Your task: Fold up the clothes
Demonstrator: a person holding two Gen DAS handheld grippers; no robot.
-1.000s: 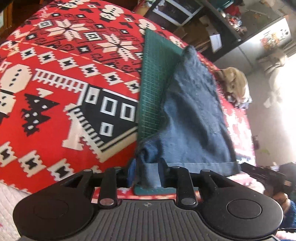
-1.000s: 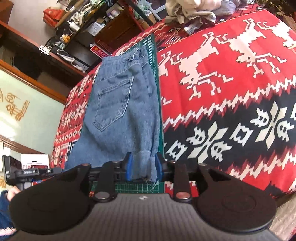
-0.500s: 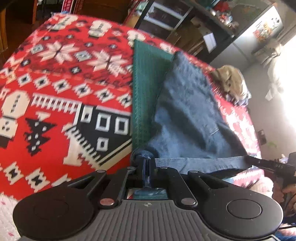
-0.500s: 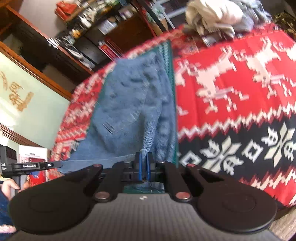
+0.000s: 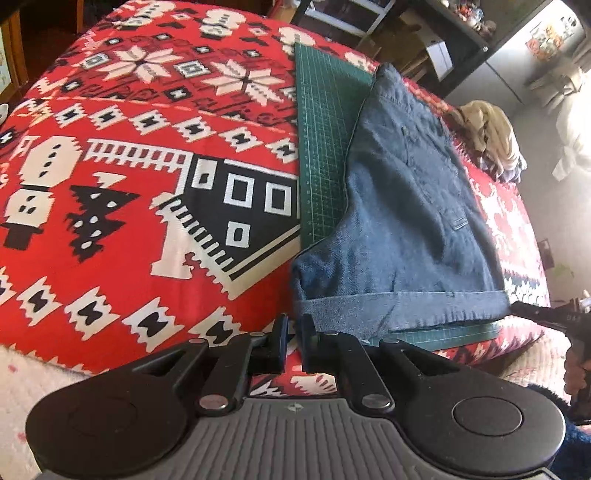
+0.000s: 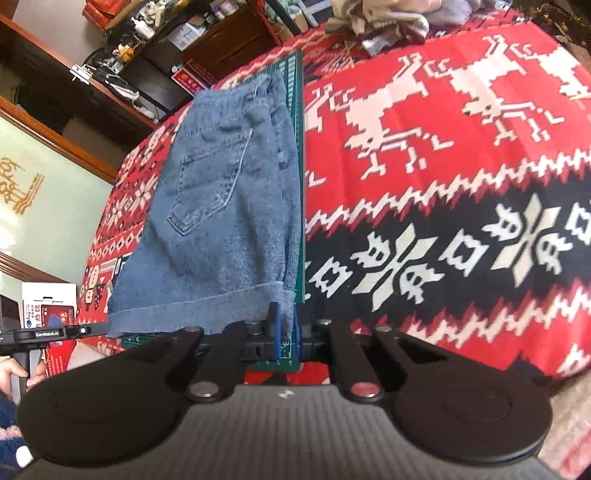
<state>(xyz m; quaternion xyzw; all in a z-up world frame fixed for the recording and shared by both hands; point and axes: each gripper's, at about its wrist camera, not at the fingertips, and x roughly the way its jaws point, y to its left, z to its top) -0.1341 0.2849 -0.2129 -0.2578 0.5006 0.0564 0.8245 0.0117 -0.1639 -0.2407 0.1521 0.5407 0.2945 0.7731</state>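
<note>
Right wrist only: back pocket (image 6: 207, 181) on denim shorts (image 6: 221, 229).

A bed (image 5: 155, 236) under a red patterned blanket (image 6: 443, 192) is carrying a green cutting mat (image 5: 321, 155), with denim shorts (image 6: 221, 206) lying flat on the mat and a clothes pile (image 5: 491, 136) sitting at the far end.

The folded blue denim shorts (image 5: 402, 221) are laid on the green gridded cutting mat (image 5: 321, 147), which is spread over the red, white and black patterned blanket (image 5: 147, 147) covering the table. In the left wrist view, a strip of mat is left bare to the left of the shorts. Behind the mat, at the far end of the blanket, a heap of pale crumpled clothes (image 6: 380, 14) is piled. Dark wooden shelving (image 6: 122, 55) is placed beyond the table.
</note>
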